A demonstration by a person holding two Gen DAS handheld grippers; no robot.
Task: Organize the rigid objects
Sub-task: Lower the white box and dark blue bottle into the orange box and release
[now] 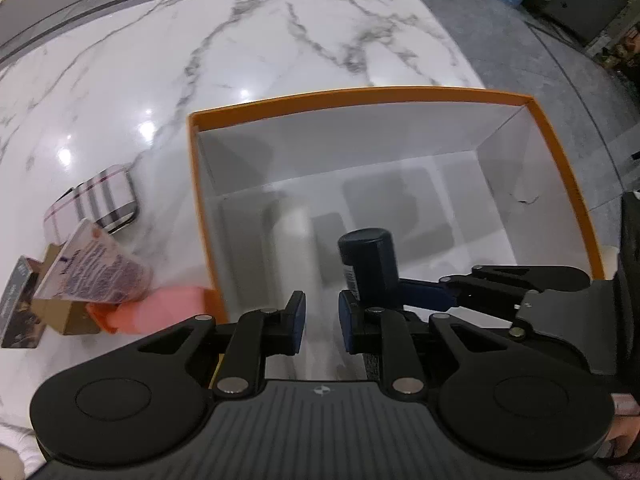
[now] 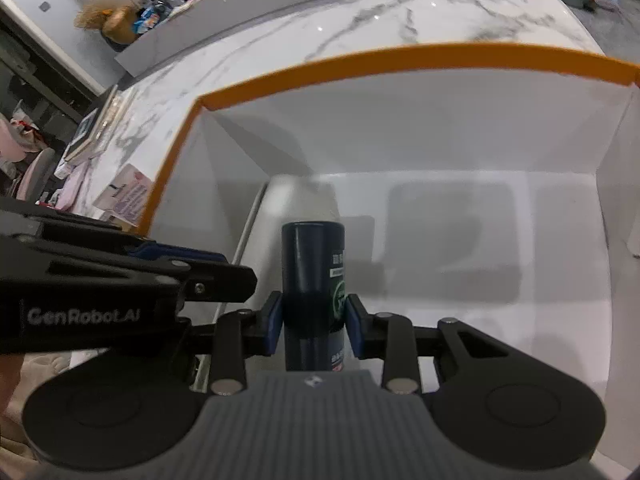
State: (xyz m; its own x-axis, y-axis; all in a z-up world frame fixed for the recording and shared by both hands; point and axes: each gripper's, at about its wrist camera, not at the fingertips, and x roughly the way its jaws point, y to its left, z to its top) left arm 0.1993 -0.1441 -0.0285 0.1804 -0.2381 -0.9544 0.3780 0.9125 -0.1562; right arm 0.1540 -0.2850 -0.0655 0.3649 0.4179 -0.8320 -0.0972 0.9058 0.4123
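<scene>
Item 1, dark cylindrical bottle (image 2: 313,280): clamped between the blue pads (image 2: 273,322) of my right gripper (image 2: 313,326), cap end pointing away from the camera, hanging inside the box above its white floor. Not yet set down.

Item 2, orange-rimmed box (image 1: 360,96): open-topped, white inside, resting on the marble worktop (image 1: 240,40). A pale white bottle (image 1: 294,248) lies along the left part of the floor, just beside the dark one as my left camera sees it; whether they touch I cannot tell.

Item 3, left gripper (image 1: 322,320): its fingers stand a narrow gap apart with nothing between them, poised over the near wall of the box, close to the dark bottle.

Item 4, loose goods left of the box, on the worktop: a plaid case (image 1: 96,204), a printed tube (image 1: 96,268), a pink object (image 1: 160,312) against the box wall, a small cardboard carton (image 1: 52,300).

Handling note, my judgement: the step in hand is placing the dark bottle. I would lower it until it lies flat on the floor, parallel to the white bottle and clear of it, and only then ease the right fingers off, so that it does not roll. I would keep the left gripper out of the way, since the two tools are crowded together here.
</scene>
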